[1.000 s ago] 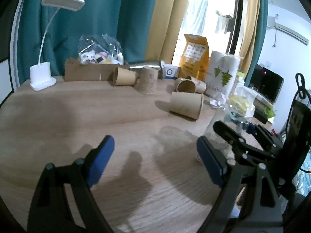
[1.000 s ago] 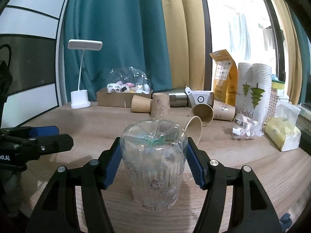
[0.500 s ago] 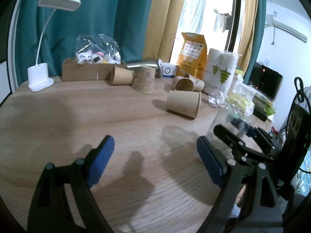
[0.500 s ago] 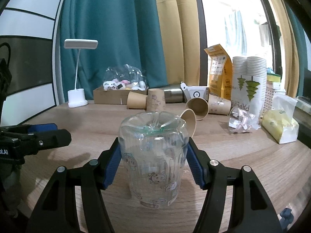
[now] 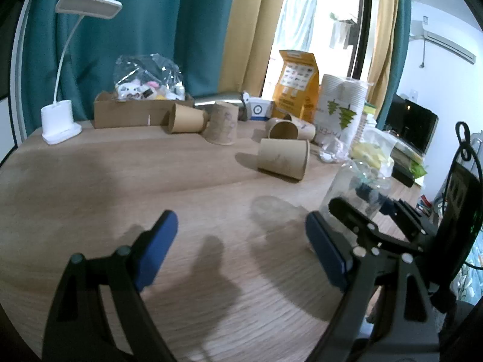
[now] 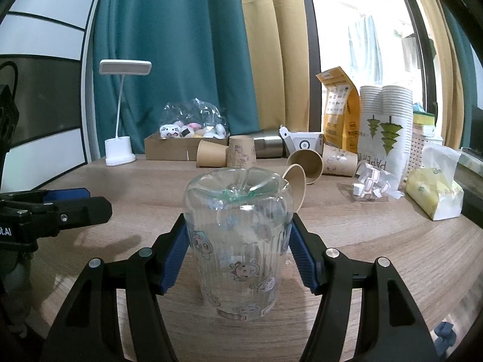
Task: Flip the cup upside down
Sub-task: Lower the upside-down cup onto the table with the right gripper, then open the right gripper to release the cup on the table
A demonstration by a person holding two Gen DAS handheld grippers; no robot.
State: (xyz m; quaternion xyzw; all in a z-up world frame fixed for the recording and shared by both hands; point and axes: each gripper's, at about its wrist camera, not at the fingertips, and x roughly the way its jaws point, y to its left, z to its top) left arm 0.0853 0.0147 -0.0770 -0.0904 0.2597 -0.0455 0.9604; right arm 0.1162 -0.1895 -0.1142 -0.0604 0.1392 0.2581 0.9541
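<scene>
A clear plastic cup (image 6: 238, 241) with cartoon prints stands upside down, its base on top and its rim on or just above the wooden table (image 6: 392, 241). My right gripper (image 6: 238, 253) is shut on the cup, blue pads pressing both sides. The cup also shows in the left wrist view (image 5: 356, 190), at the right, with the right gripper's black fingers around it. My left gripper (image 5: 241, 253) is open and empty, low over the table, left of the cup.
Several brown paper cups (image 5: 283, 158) lie or stand mid-table. A white desk lamp (image 5: 60, 120) and a cardboard box (image 5: 132, 111) stand at the back left. Stacked white cups (image 6: 386, 126), an orange bag (image 6: 336, 111) and a tissue pack (image 6: 434, 193) are at the right.
The right gripper has brought the upside-down cup lower and a little nearer the camera. The left gripper has stayed open and has hardly moved.
</scene>
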